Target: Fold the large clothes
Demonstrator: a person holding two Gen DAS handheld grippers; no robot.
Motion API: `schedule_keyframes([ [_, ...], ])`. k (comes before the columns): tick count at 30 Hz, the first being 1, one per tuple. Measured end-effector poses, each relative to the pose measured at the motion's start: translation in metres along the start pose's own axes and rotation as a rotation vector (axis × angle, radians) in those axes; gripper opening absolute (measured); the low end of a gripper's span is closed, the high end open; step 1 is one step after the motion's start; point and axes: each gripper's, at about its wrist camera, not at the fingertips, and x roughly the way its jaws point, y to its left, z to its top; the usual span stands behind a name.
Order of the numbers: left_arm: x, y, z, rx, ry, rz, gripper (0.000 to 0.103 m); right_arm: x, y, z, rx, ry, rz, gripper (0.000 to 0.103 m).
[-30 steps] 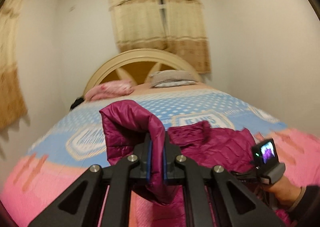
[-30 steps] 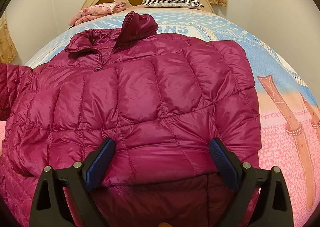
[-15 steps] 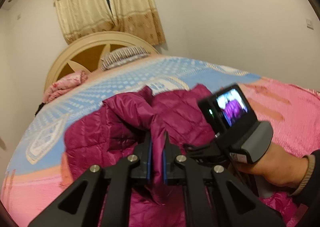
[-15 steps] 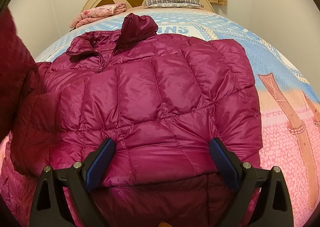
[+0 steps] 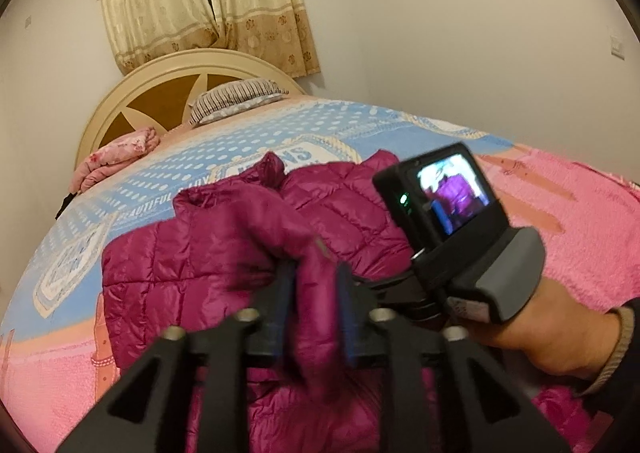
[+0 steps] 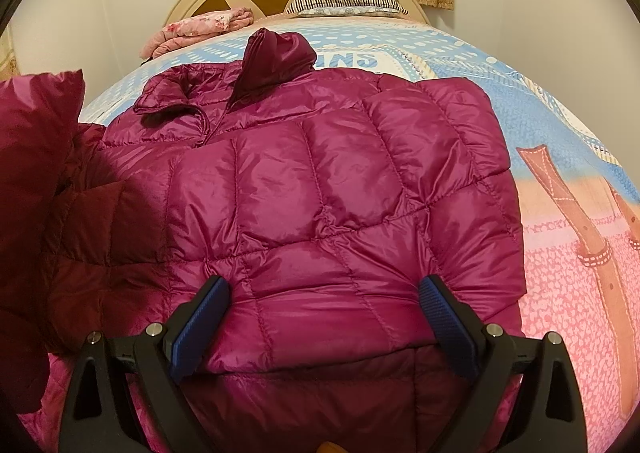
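A magenta quilted jacket [image 6: 312,193] is spread on the bed [image 6: 560,285], directly ahead of and beneath both tongs. No containers are seen. A fold of the jacket's sleeve [image 5: 316,293] is pinched between the nearly closed jaws of the left gripper [image 5: 314,309] and is raised above the jacket body. The right gripper [image 6: 320,317] is held wide open, nothing gripped, its fingers [image 6: 200,329] straddling the lower panel. The right hand [image 5: 552,333] is seen just right of the left tongs.

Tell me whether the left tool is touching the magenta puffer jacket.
Touching. The left wrist view shows the left tool with a fold of the magenta puffer jacket pinched between its blue pads; the fabric fills the narrow gap and drapes below them.
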Motion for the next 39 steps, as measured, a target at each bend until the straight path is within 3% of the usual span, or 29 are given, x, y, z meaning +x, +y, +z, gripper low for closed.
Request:
schedule_keyframes([
  [1, -0.007, -0.001, 0.002, 0.002, -0.022, 0.006, 0.056, 0.0, -0.001, 0.0, -0.001, 0.0, -0.001, 0.097],
  [3, -0.018, -0.004, 0.007, 0.011, -0.064, 0.015, 0.066, 0.0, -0.001, 0.0, -0.001, 0.0, -0.001, 0.097],
  [6, -0.03, -0.007, 0.014, 0.043, -0.094, 0.04, 0.068, 0.0, 0.0, 0.0, -0.001, 0.0, -0.001, 0.097],
  [10, -0.022, 0.011, 0.014, 0.041, -0.088, 0.114, 0.085, 0.0, -0.001, 0.0, 0.0, 0.0, 0.001, 0.097],
  [17, 0.032, 0.089, 0.0, -0.069, 0.051, 0.343, 0.09, 0.0, -0.001, 0.001, 0.002, -0.002, 0.003, 0.097],
  [20, 0.06, 0.107, -0.009, -0.109, 0.125, 0.397, 0.091, 0.0, -0.001, 0.001, 0.003, -0.002, 0.004, 0.097],
  [25, 0.101, 0.107, -0.029, -0.148, 0.217, 0.385, 0.091, -0.002, -0.007, 0.0, 0.035, -0.021, 0.028, 0.097],
  [30, 0.108, 0.106, -0.036, -0.2, 0.234, 0.37, 0.094, -0.019, -0.027, 0.0, 0.147, -0.096, 0.073, 0.097],
  [33, 0.106, 0.113, -0.042, -0.24, 0.239, 0.356, 0.102, -0.045, -0.039, 0.0, 0.205, -0.181, 0.0, 0.097],
  [35, 0.107, 0.118, -0.044, -0.267, 0.247, 0.337, 0.102, -0.066, -0.037, 0.004, 0.193, -0.242, -0.037, 0.097],
  [39, 0.111, 0.12, -0.044, -0.281, 0.256, 0.332, 0.103, -0.102, -0.003, 0.017, 0.103, -0.311, 0.023, 0.097],
])
